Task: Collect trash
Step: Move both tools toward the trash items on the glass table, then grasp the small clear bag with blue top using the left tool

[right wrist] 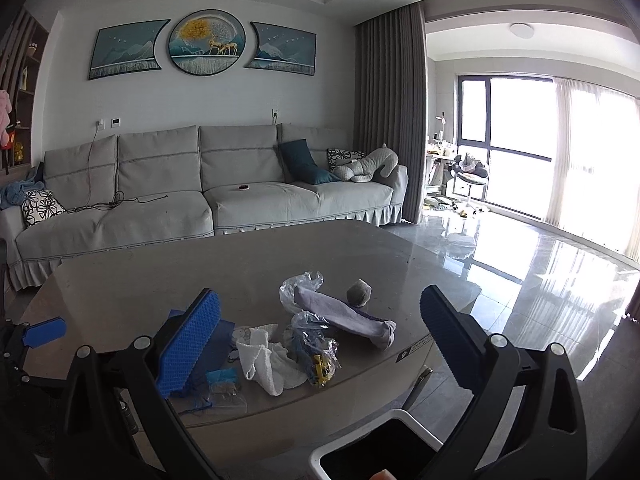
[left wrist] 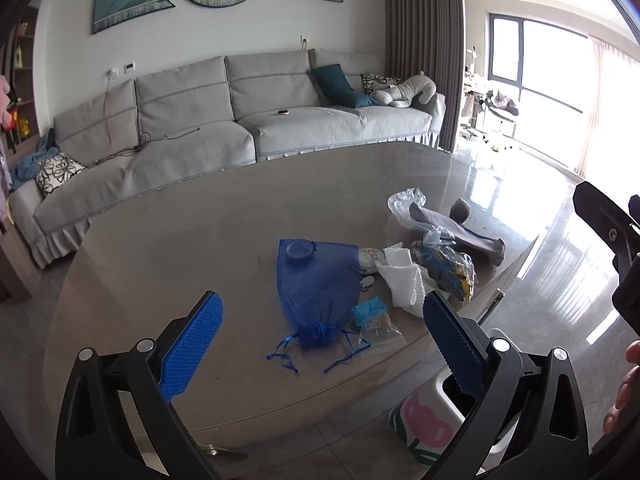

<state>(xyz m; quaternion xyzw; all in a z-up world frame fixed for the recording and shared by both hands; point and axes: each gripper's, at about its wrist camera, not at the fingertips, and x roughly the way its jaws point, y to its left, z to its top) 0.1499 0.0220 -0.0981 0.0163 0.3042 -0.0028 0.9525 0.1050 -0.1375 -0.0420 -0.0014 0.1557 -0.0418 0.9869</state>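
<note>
Trash lies scattered on the near right part of a smooth, glossy grey table (left wrist: 168,240) with rounded corners. From the left wrist view: a sheer blue drawstring pouch (left wrist: 318,286) lies flat, ribbons trailing toward the near edge; beside it sit a small clear packet with a blue label (left wrist: 374,320), a crumpled white cloth (left wrist: 404,280), a clear bag of blue and yellow pieces (left wrist: 450,270), a limp grey sock (left wrist: 460,234) and crinkled clear plastic (left wrist: 404,200). The left gripper (left wrist: 322,344) hovers with its textured blue fingers wide apart, holding nothing. A white bin with a pink tulip print (left wrist: 428,424) stands on the floor just past the table's near edge.

From the right wrist view, the right gripper (right wrist: 320,338) also hangs spread and empty above the litter. A small grey ball (right wrist: 359,293) rests by the sock (right wrist: 348,316). The far half of the table is bare; polished floor (right wrist: 540,280) stretches open to the right. The bin's dark mouth (right wrist: 380,452) gapes below.
</note>
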